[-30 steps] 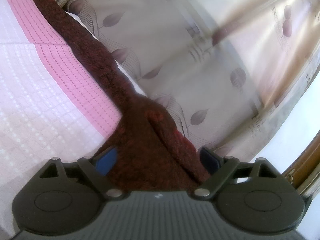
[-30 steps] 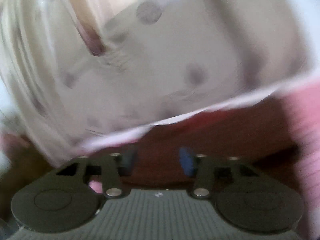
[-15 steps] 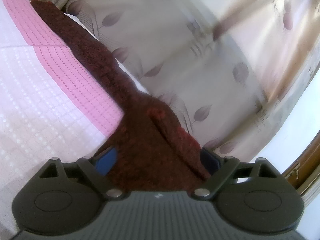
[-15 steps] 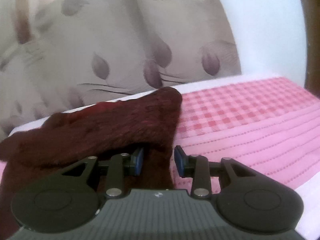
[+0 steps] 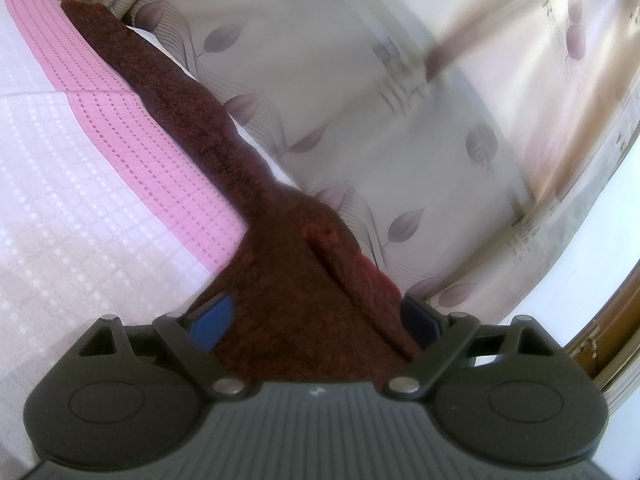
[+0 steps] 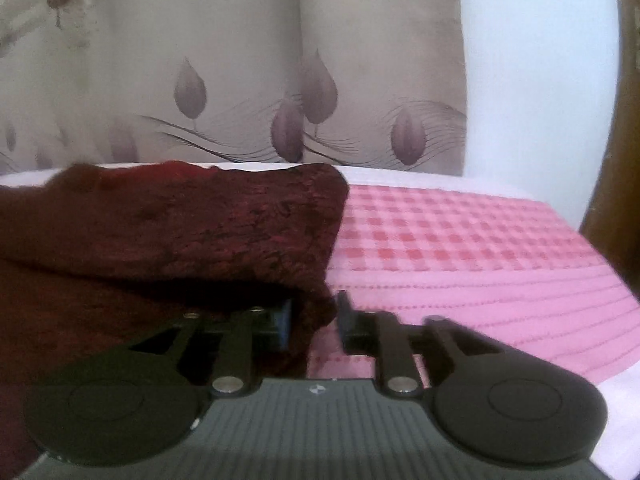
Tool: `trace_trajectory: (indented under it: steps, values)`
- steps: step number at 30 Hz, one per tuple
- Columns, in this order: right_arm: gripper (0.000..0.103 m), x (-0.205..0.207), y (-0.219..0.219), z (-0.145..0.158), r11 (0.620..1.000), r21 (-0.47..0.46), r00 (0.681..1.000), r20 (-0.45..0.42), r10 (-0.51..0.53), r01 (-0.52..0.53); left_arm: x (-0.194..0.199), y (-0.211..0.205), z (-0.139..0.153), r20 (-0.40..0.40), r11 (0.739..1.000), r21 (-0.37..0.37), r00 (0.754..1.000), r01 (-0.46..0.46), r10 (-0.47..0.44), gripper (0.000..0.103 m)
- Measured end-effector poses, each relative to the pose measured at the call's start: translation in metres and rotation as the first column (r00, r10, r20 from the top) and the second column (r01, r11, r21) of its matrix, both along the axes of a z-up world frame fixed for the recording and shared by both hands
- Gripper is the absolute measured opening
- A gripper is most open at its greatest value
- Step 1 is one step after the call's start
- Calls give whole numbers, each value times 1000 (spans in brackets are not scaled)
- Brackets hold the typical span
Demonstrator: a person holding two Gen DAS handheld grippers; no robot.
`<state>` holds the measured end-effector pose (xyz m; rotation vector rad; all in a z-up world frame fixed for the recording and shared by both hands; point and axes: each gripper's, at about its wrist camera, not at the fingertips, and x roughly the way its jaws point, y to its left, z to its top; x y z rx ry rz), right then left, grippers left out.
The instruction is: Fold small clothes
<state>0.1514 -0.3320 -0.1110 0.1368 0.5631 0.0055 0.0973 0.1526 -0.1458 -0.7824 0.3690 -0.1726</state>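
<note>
Lowered since the earlier frame, the right gripper (image 6: 314, 322) is being reopened around the maroon garment's (image 6: 208, 224) folded corner, unpinched. The garment is being straddled ahead by the wide-open left gripper (image 5: 316, 320), its long axis running away up-left along the pink bedspread (image 5: 120, 184).

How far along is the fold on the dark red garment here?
Done: one layer of the garment already lies doubled over itself on the pink cover. In hand: the left gripper straddles one end; the right gripper, fingers just opening, brackets a corner. Left: finishing and flattening the fold.
</note>
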Motion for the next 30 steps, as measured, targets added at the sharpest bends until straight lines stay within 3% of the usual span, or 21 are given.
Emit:
trace_trajectory:
  steps: [5, 7, 9, 11, 16, 18, 21, 25, 30]
  values:
    - [41, -29, -6, 35, 998, 61, 985, 170, -8, -3, 0, 0, 0, -1, 1000, 1, 1000, 0, 0, 92]
    - [41, -18, 1, 47, 999, -4, 978, 208, 33, -33, 0, 0, 0, -1, 1000, 0, 1000, -1, 1, 92]
    - [37, 8, 8, 46, 996, -74, 980, 189, 70, -57, 0, 0, 0, 0, 1000, 0, 1000, -4, 4, 92]
    - [22, 33, 12, 37, 992, -96, 987, 129, 92, -80, -1, 0, -1, 1, 1000, -1, 1000, -8, 8, 92]
    - [22, 71, 34, -12, 967, -210, 990, -26, 139, -142, -1, -1, 3, -26, 1000, 19, 999, -20, 20, 92]
    - [23, 71, 37, -12, 963, -229, 989, -18, 144, -144, 3, 8, 11, -54, 1000, -22, 999, 1, -2, 92]
    - [24, 71, 34, -15, 961, -232, 989, -19, 149, -150, 15, 36, 31, -56, 998, -57, 998, 4, -7, 92]
    - [24, 72, 34, -15, 962, -228, 989, -17, 149, -149, 46, 103, 50, -120, 990, -90, 988, -110, 99, 92]
    - [25, 69, 39, -12, 959, -241, 989, -16, 148, -147, 99, 206, 49, -255, 956, -136, 941, -261, 221, 92]
